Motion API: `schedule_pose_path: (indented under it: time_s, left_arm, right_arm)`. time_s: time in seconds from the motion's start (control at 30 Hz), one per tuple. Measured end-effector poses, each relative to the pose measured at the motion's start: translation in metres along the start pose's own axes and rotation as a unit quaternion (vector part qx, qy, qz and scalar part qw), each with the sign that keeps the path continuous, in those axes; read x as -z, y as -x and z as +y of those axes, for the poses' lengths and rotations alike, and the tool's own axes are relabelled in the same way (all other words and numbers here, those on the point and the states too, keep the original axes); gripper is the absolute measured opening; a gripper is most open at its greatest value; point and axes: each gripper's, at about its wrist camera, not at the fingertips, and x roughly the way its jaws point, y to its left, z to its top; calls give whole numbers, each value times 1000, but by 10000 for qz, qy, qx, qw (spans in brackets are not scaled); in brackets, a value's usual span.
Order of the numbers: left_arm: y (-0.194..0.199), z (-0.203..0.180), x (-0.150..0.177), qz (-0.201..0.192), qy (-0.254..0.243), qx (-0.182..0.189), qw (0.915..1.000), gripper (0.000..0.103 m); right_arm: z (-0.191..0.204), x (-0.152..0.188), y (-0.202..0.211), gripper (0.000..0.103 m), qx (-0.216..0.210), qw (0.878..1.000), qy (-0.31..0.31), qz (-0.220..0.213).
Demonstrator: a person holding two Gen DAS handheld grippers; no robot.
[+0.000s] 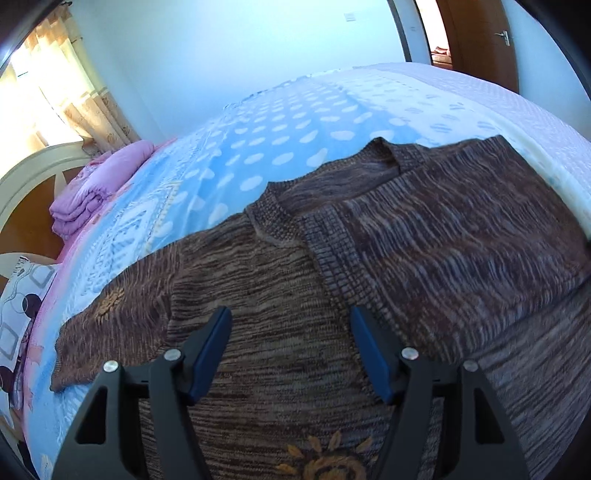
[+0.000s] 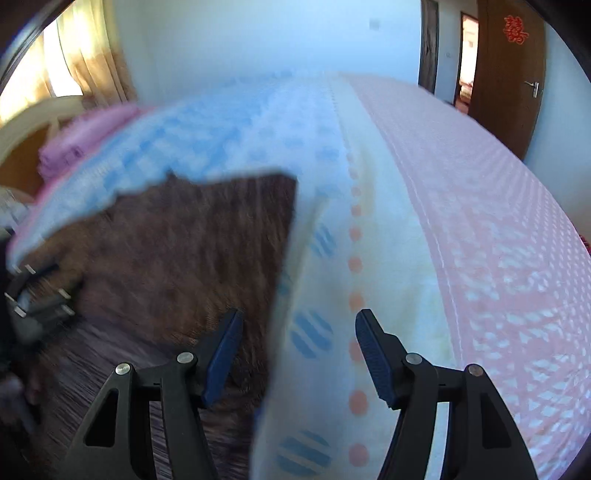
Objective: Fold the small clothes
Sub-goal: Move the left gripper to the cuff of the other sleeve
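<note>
The left gripper (image 1: 291,350) hovers low over a brown knitted sweater (image 1: 332,280) spread on the bed (image 1: 258,155), its blue-padded jaws spread wide and holding nothing. The right gripper (image 2: 299,354), likewise wide open and empty, hangs over the sweater's right-hand edge, one finger above the knit, the other above the pale blanket (image 2: 332,258) beside it. A red paper cutting (image 2: 516,29) on the wooden door (image 2: 509,92) beyond the sweater is too small to read. The sweater lies flat, streaked brown and grey, neckline facing away, one sleeve out to its left, a yellow flower motif (image 1: 325,465) near the hem. Folded lilac bedding (image 1: 99,184) sits far left of the sweater.
</note>
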Motion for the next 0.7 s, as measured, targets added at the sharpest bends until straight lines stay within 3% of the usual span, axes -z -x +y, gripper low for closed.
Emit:
schedule_pose_path:
  time_s: [0.1,0.2,0.33,0.43,0.53,0.6,0.7]
  left_arm:
    - [0,10,4,-9,145,104,9998,83]
    - [-4,19,5,78,390,190,9990,93]
    - [-7,26,5,171,620,348,9973,97]
    - [-5,35,10,289,754,482,9956,97]
    - [-1,48,22,400,708,478,9955,97]
    - [6,64,32,379,738,425,9956,97]
    - [16,98,43,323,969,276,9944,97]
  right_arm:
    - [2,12,16,64,144,9994,285,-120]
    - [7,3,36,64,219,9988,269,-337]
    - [37,-15,48,65,-220,9944,482,-919]
    - [51,-17,30,65,-775,9924,574,-763]
    - [48,2,-5,65,-1023,9935,500,-50]
    - [50,15,1,65,-991,9913,817,-291]
    - [50,24,8,65,-982,9899,980,-300]
